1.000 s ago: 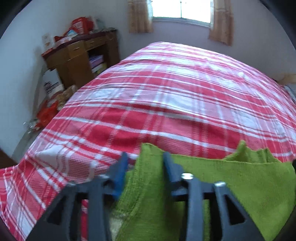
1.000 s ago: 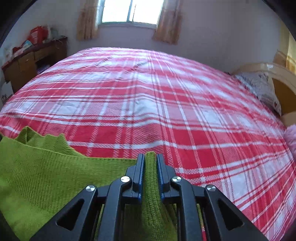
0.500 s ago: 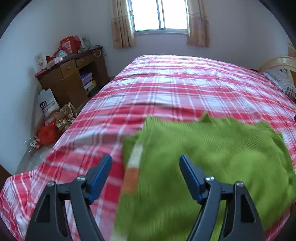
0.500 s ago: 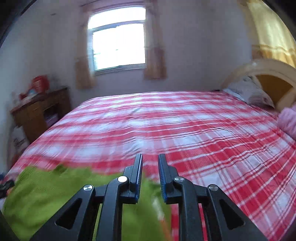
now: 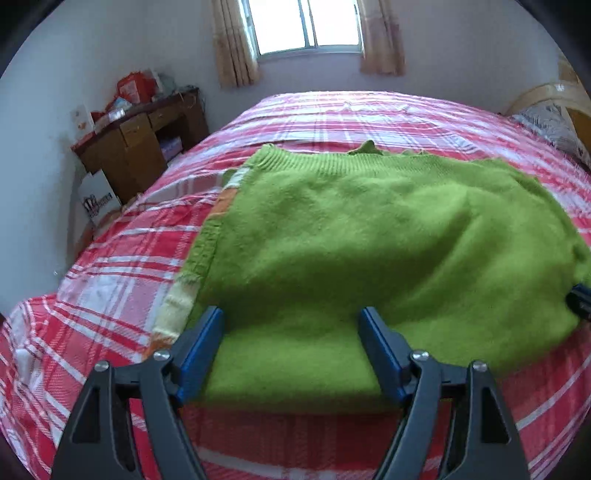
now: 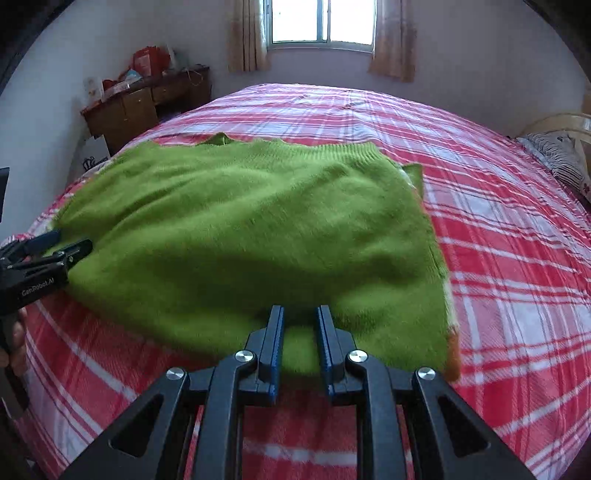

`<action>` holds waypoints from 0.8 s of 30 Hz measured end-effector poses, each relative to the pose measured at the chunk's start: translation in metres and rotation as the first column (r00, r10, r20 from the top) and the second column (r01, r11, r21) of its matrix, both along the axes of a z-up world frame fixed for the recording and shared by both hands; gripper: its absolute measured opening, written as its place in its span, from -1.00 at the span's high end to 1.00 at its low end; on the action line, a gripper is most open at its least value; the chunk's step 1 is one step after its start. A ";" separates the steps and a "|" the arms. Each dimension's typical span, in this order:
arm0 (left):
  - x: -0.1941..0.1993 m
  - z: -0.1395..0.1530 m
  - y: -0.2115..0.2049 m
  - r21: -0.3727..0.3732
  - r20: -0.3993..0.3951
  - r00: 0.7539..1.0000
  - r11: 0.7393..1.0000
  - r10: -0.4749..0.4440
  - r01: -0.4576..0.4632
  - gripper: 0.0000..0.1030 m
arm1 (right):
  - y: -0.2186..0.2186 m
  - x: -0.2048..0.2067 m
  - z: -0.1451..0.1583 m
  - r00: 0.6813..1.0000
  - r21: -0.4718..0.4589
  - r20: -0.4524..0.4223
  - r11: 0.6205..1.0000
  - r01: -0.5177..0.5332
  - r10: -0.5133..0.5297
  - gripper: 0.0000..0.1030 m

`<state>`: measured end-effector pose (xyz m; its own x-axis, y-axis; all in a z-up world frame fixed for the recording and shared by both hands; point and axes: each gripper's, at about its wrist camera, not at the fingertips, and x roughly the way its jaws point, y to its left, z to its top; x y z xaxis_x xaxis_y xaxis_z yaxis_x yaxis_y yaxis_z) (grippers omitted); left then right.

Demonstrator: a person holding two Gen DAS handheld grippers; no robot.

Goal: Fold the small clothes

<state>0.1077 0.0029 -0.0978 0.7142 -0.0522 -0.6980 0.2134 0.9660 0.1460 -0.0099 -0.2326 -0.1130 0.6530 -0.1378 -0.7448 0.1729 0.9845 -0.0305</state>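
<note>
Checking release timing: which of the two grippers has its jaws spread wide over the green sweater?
The left gripper: its blue fingers stand far apart over the green sweater. The right gripper shows only a narrow gap.

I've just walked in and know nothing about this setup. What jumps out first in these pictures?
A bright green sweater lies spread on a bed with a red and white checked cover. Two black grippers with blue pads sit at its near edge: the left gripper open wide, the right gripper with only a narrow gap. Behind, a sunlit window glows.
</note>
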 end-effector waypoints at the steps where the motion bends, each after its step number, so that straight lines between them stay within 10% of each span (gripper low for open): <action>1: -0.002 0.000 0.002 0.004 0.003 1.000 1.000 0.000 0.000 -0.55 | -0.002 -0.004 0.000 1.000 0.005 0.003 1.000 0.003 -0.003 0.65; 10: -0.023 0.007 0.038 -0.068 -0.021 0.999 0.997 0.047 -0.049 -0.72 | -0.014 -0.033 0.005 0.999 0.056 -0.036 0.998 0.042 -0.040 0.65; 17: -0.010 0.021 0.054 -0.105 -0.022 0.990 0.984 0.141 -0.143 -0.95 | 0.026 -0.014 0.059 0.985 0.119 0.169 0.991 -0.058 0.037 0.65; 24: 0.004 0.019 0.042 -0.032 -0.030 0.990 0.989 0.141 -0.142 -0.95 | 0.081 0.051 0.015 0.991 0.147 0.075 0.982 -0.120 0.110 0.64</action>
